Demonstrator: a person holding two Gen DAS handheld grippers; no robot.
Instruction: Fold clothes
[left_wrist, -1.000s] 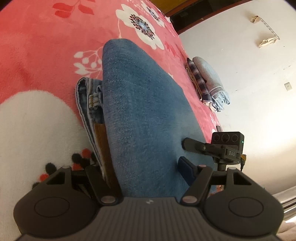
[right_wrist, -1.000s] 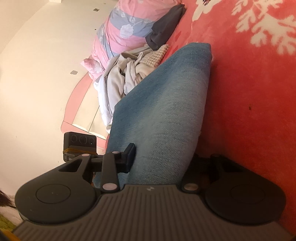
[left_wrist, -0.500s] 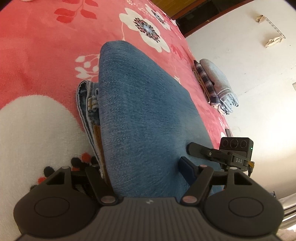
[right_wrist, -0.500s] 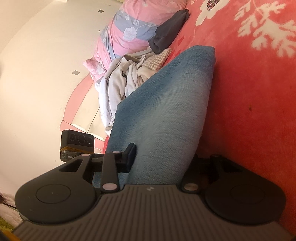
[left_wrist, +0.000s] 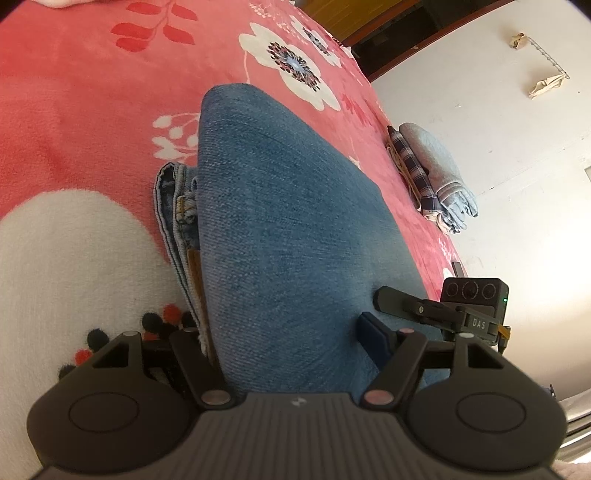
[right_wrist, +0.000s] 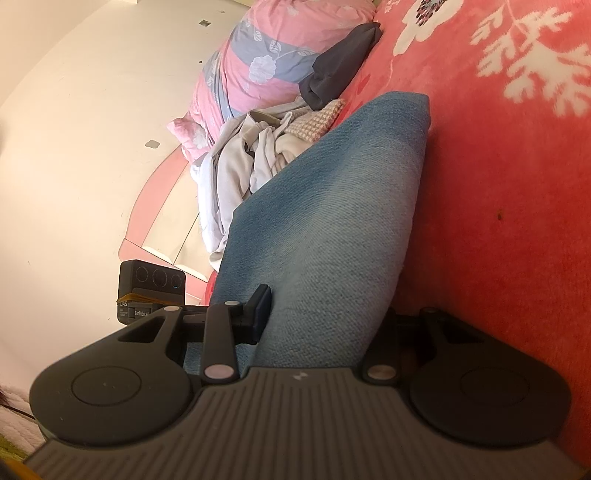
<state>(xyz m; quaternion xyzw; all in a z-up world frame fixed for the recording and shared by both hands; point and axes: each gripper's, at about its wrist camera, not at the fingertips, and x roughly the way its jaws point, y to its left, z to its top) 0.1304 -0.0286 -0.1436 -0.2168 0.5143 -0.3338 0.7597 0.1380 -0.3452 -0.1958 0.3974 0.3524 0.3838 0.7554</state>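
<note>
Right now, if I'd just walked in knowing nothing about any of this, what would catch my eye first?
First, the big slab of folded blue jeans, filling the middle of both views and clamped at its near end by the left gripper and the right gripper. Under it spreads a bright red blanket with white flowers. Beyond, a heap of unfolded pale clothes lies against a pink pillow.

the blue denim jeans lay folded into a thick, rounded bundle on the red flowered blanket, their faded outer panel smooth on top, while stitched seam edges and a tan lining strip poked out along one lower side.
</note>
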